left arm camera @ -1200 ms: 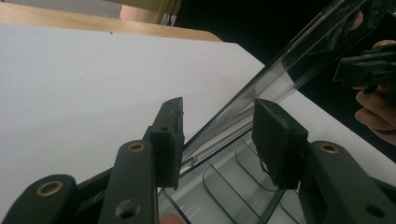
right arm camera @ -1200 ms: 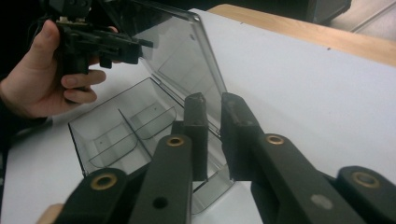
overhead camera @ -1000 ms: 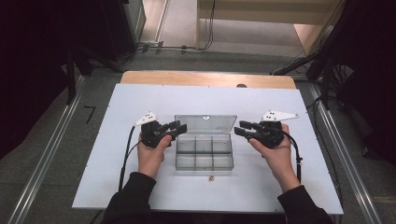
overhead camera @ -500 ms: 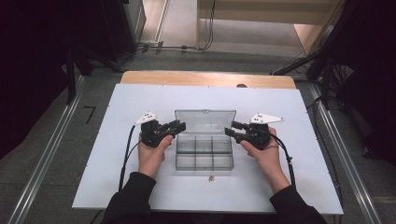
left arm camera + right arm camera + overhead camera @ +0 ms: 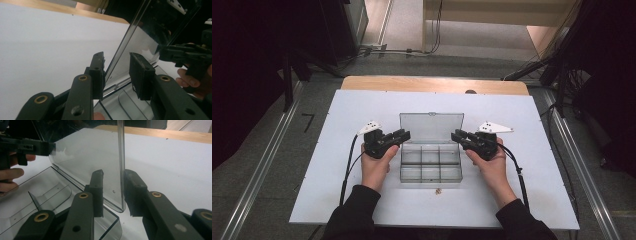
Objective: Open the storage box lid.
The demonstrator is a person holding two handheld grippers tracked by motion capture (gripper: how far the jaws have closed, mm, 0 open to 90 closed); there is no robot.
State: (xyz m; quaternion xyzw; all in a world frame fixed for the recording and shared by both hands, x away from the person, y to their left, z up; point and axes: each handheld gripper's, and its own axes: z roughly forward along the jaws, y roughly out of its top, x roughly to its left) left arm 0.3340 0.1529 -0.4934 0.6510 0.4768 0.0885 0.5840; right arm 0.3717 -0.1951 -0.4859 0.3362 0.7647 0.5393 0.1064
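Observation:
A clear plastic compartment box (image 5: 431, 166) sits mid-table with its hinged lid (image 5: 431, 127) standing up at the far side. My left gripper (image 5: 404, 134) is at the lid's left edge, my right gripper (image 5: 457, 135) at its right edge. In the left gripper view the lid (image 5: 140, 42) passes between the left gripper's (image 5: 116, 72) jaws, close to the left pad, with a gap to the other. In the right gripper view the lid's edge (image 5: 121, 165) stands between the right gripper's (image 5: 113, 192) jaws, beside the right pad. Both pairs of jaws have just been closing and stand open around the lid.
The white table top (image 5: 337, 200) has a wooden strip (image 5: 432, 84) along its far edge. A small brownish bit (image 5: 438, 190) lies just in front of the box. Cables (image 5: 348, 165) trail from both grippers toward the near edge. Dark stands and floor rails surround the table.
My right gripper has moved left and down to the lid's right edge. The left gripper has stayed at the lid's left edge. The lid still stands up.

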